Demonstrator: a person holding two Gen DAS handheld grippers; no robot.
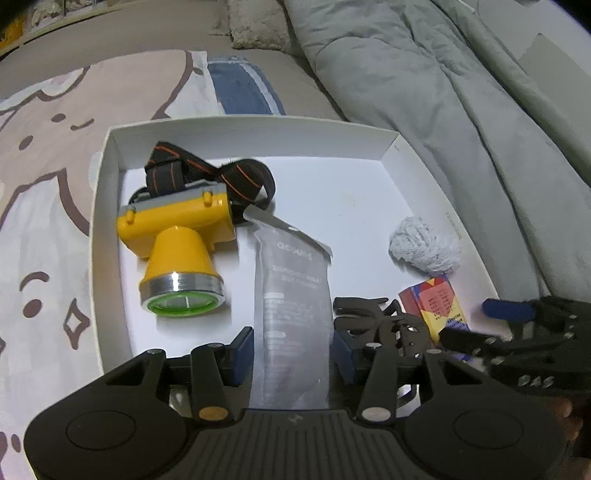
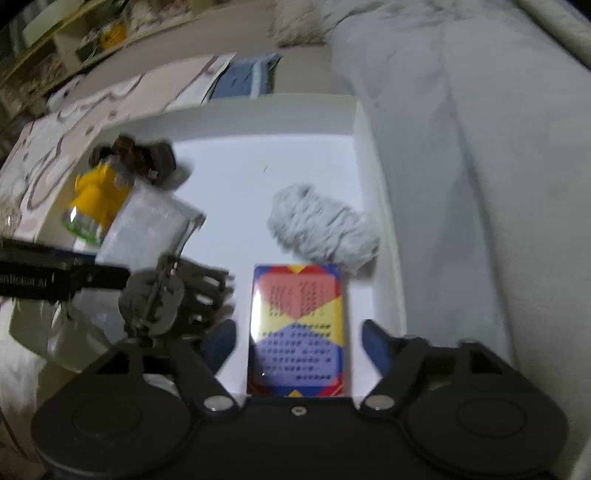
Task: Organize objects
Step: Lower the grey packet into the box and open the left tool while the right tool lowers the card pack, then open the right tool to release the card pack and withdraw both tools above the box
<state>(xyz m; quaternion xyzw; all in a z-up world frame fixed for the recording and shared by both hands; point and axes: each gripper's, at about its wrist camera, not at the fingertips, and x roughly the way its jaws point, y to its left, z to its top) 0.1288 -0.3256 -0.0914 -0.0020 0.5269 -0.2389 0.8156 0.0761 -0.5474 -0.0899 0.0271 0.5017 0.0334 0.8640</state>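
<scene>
A shallow white box (image 1: 251, 125) lies on a bed. Inside at the left is a yellow headlamp (image 1: 177, 251) with a black-and-orange strap. My left gripper (image 1: 291, 354) is shut on a clear plastic pouch (image 1: 291, 295), its blue pads against both edges. A black hair claw (image 1: 369, 317) lies just right of it. A red, yellow and blue card box (image 2: 299, 325) rests flat on the box floor between the fingers of my right gripper (image 2: 299, 343), which is open with a gap on each side. A grey-white yarn ball (image 2: 325, 229) sits beyond the card box.
A grey-green quilt (image 1: 443, 92) is bunched along the box's right side. A cartoon-print sheet (image 1: 44, 147) covers the bed to the left. A folded blue cloth (image 1: 240, 85) and a fluffy pillow (image 1: 255, 26) lie behind the box. The two grippers are close together.
</scene>
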